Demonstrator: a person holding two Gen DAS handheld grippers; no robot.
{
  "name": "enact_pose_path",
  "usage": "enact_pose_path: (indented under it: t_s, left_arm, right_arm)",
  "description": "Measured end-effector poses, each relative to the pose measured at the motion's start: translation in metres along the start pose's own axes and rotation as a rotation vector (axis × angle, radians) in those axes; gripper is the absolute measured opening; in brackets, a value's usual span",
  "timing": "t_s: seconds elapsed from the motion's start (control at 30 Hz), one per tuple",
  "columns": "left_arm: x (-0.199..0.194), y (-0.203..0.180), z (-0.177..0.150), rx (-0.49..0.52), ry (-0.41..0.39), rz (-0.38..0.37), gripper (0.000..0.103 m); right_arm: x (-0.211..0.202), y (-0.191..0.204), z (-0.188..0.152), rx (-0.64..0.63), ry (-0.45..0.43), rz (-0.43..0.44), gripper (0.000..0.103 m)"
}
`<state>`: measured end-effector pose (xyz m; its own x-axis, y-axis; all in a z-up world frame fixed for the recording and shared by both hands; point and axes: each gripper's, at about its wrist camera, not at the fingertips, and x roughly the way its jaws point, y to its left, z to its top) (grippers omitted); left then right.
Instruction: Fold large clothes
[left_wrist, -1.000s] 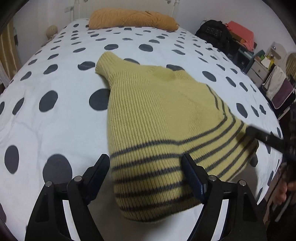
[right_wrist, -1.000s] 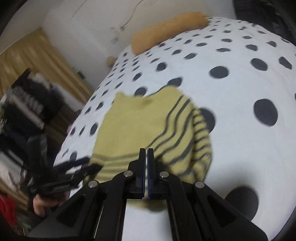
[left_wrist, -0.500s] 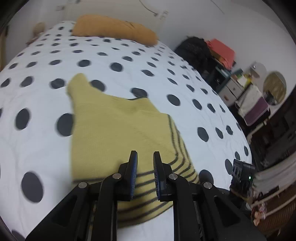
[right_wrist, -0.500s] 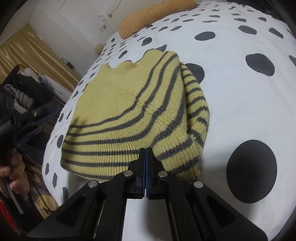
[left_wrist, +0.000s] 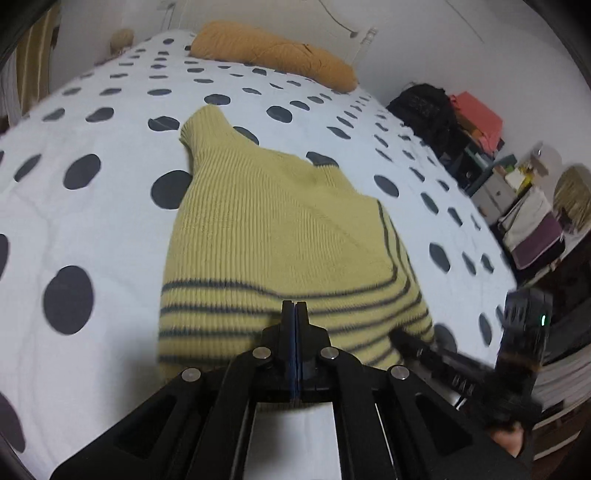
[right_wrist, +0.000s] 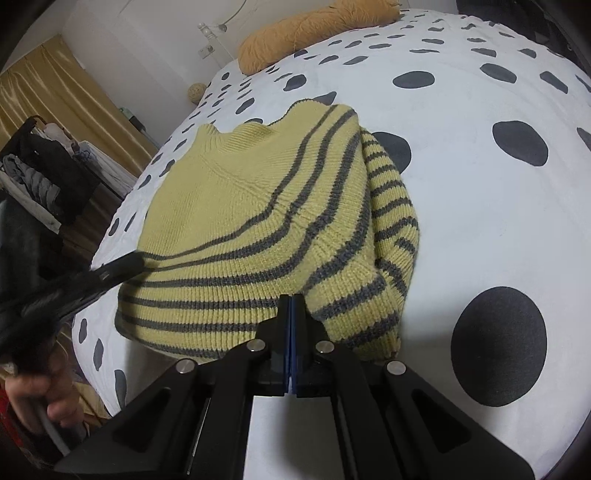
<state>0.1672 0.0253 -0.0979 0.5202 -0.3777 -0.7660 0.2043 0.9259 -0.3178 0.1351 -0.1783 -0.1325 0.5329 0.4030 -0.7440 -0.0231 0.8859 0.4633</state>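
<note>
A yellow knit sweater with grey stripes (left_wrist: 266, 236) lies folded on the white bedspread with dark dots (left_wrist: 92, 206). It also shows in the right wrist view (right_wrist: 258, 229), with a striped sleeve folded along its right side. My left gripper (left_wrist: 294, 306) is shut with nothing between its pads, over the sweater's near striped hem. My right gripper (right_wrist: 291, 299) is shut and empty, at the near hem. Each gripper shows in the other's view: the right one (left_wrist: 413, 341) and the left one (right_wrist: 122, 267) both reach the sweater's edge.
An orange pillow (left_wrist: 273, 55) lies at the head of the bed. Bags, boxes and drawers (left_wrist: 476, 125) stand along the right of the bed. A clothes rack (right_wrist: 40, 166) and golden curtain (right_wrist: 48, 99) stand on the left side.
My left gripper went from wide open to shut and pulled back from the sweater's hem. My right gripper stayed shut and moved closer to the sweater.
</note>
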Motion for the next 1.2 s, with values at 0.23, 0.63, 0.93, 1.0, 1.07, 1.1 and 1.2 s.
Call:
enact_pose_path:
  t_s: [0.23, 0.63, 0.93, 1.0, 1.07, 1.1, 1.2]
  left_arm:
    - [0.011, 0.03, -0.038, -0.053, 0.016, -0.035, 0.001]
    - [-0.015, 0.009, -0.02, 0.018, -0.015, 0.178, 0.001]
    - [-0.006, 0.024, -0.032, -0.013, -0.011, 0.182, 0.001]
    - [-0.006, 0.022, -0.033, -0.011, -0.013, 0.192, 0.001]
    - [-0.007, 0.022, -0.034, -0.017, -0.02, 0.192, 0.001]
    - [-0.007, 0.023, -0.034, -0.029, -0.022, 0.184, 0.001]
    - [-0.008, 0.028, -0.034, -0.058, -0.022, 0.152, 0.001]
  right_arm:
    - [-0.002, 0.001, -0.004, -0.008, 0.005, -0.008, 0.0]
    - [-0.017, 0.066, 0.013, -0.162, -0.029, -0.141, 0.003]
    - [-0.01, 0.047, 0.028, -0.124, -0.013, -0.167, 0.002]
    - [-0.015, 0.059, 0.049, -0.159, -0.066, -0.17, 0.006]
    - [-0.001, 0.071, 0.078, -0.17, -0.046, -0.069, 0.006]
    - [0.014, 0.077, 0.095, -0.167, -0.019, -0.046, 0.006]
    - [0.064, 0.088, 0.129, -0.136, 0.074, 0.079, 0.006]
